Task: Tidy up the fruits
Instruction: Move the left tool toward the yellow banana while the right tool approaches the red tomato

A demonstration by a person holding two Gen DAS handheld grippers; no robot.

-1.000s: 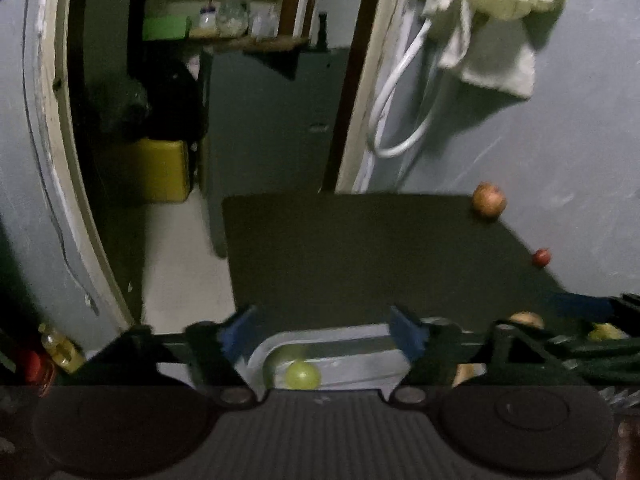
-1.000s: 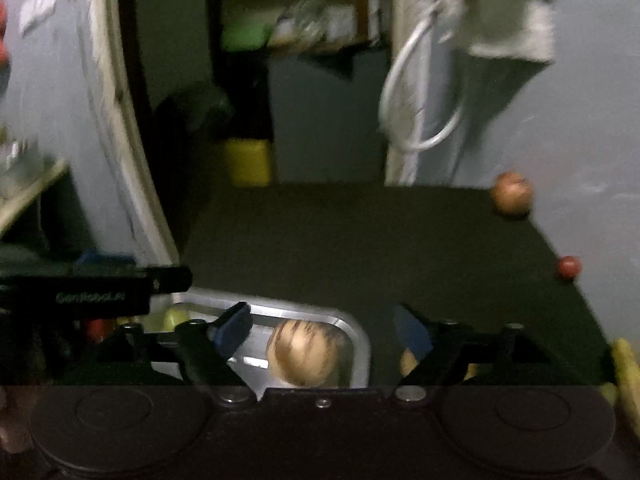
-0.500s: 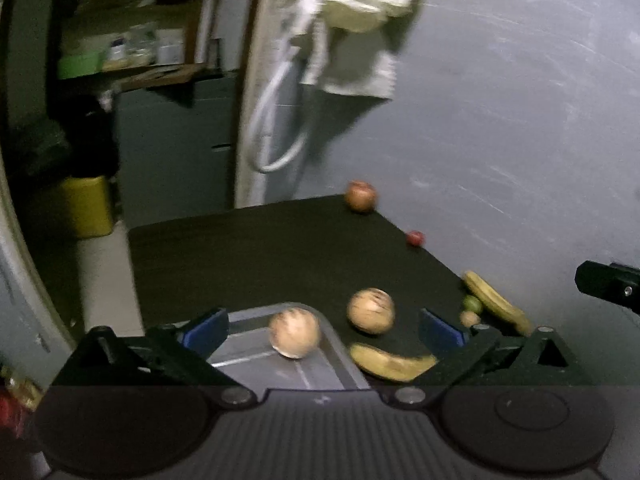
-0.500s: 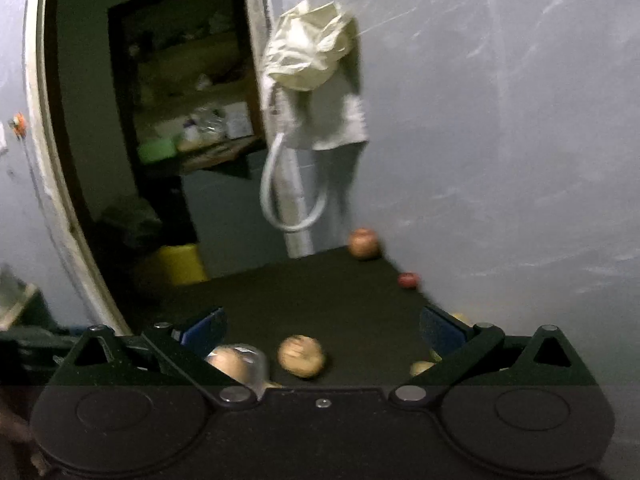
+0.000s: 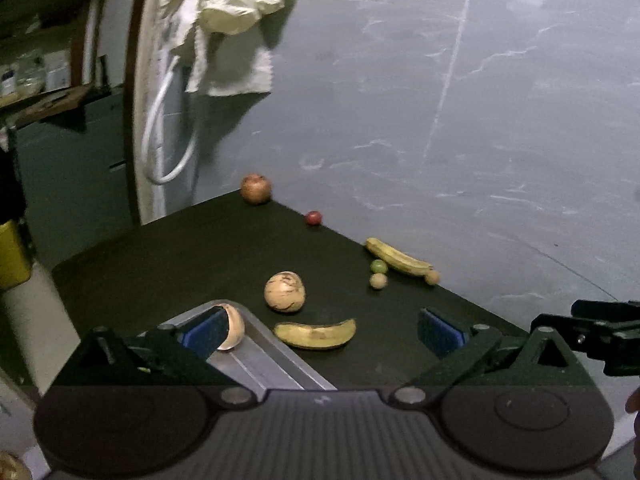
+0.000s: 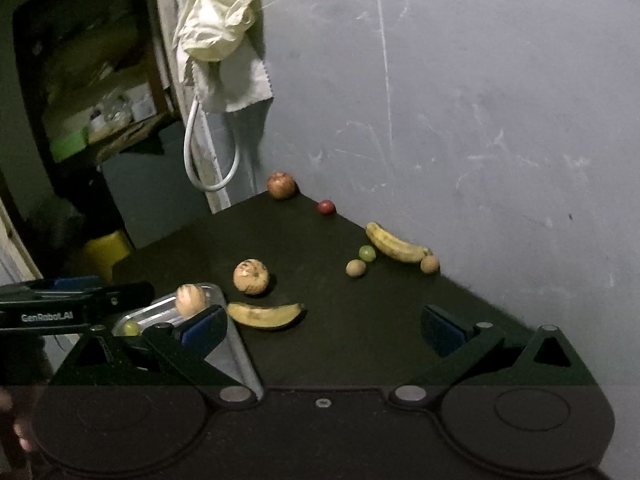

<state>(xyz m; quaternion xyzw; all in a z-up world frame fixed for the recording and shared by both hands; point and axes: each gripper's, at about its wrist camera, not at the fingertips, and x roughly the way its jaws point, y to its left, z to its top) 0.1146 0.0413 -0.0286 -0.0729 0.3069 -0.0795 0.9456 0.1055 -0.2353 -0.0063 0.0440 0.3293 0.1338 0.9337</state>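
A dark table point(image 5: 192, 264) carries scattered fruit. A metal tray point(image 5: 260, 360) at its near left holds a tan round fruit point(image 5: 235, 330); the right wrist view also shows a small green fruit point(image 6: 130, 328) in the tray point(image 6: 160, 305). Beside the tray lie a second tan fruit point(image 5: 285, 292) and a banana point(image 5: 316, 334). Along the wall sit an apple point(image 5: 256, 189), a small red fruit point(image 5: 313, 218), another banana point(image 5: 398, 258) and three small round fruits point(image 5: 378, 267). My left gripper point(image 5: 322, 330) and right gripper point(image 6: 323, 330) hover over the near edge, both open and holding nothing.
A grey wall point(image 6: 500, 140) borders the table's right side. A pale cloth point(image 6: 220, 24) and a white hose loop point(image 6: 208, 152) hang at the wall's corner. Beyond is a dark doorway with a shelf point(image 6: 100, 120) and a yellow container point(image 6: 106, 250) on the floor.
Both views swung right from the tray to the fruit along the wall. Both jaws spread wider. The tan fruit between my right jaws a second ago now lies in the tray.
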